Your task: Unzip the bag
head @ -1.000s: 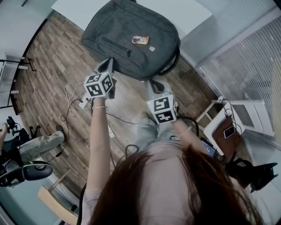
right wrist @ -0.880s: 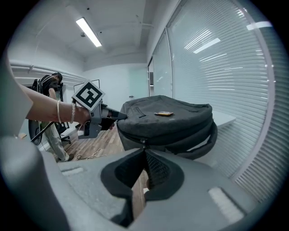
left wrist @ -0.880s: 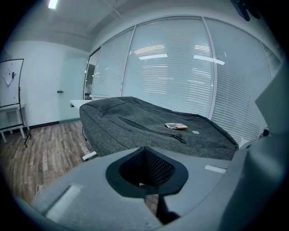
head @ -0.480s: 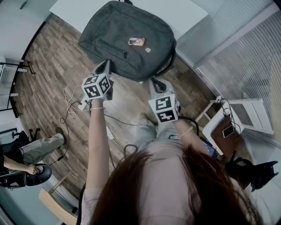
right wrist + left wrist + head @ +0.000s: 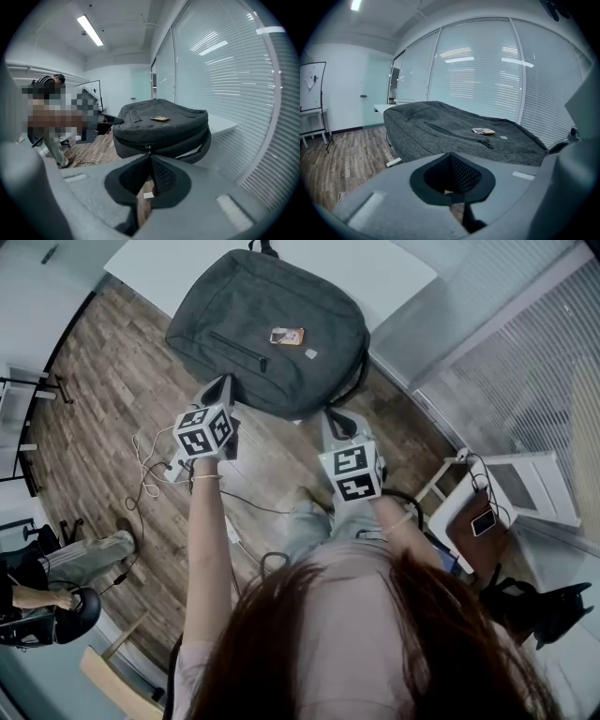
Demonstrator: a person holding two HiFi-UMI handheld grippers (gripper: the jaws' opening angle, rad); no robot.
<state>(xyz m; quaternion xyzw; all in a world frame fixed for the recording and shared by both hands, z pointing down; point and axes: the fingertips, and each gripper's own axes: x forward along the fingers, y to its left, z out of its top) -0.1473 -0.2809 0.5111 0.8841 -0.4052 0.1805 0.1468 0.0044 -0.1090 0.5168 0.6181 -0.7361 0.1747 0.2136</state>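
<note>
A dark grey backpack (image 5: 267,334) lies flat on a white table (image 5: 384,268), with a small orange label (image 5: 286,336) on its top. Its front pocket zipper (image 5: 454,135) is closed, the pull (image 5: 486,143) at the right end. My left gripper (image 5: 223,383) is shut and empty, just short of the bag's near left edge. My right gripper (image 5: 330,414) also looks shut at the near right edge. In the right gripper view its tips (image 5: 150,155) sit directly under the main zipper pull (image 5: 149,149); I cannot tell whether they touch it.
Loose cables (image 5: 150,460) trail over the wood floor left of me. A seated person's legs (image 5: 66,559) show at lower left, and a small side table with a phone (image 5: 487,521) at right. Window blinds (image 5: 487,84) run behind the table. Blurred people stand far off (image 5: 51,122).
The right gripper has shifted slightly beside the bag's near edge. The left gripper holds its place. The head view has drifted, and the seated person's legs have moved.
</note>
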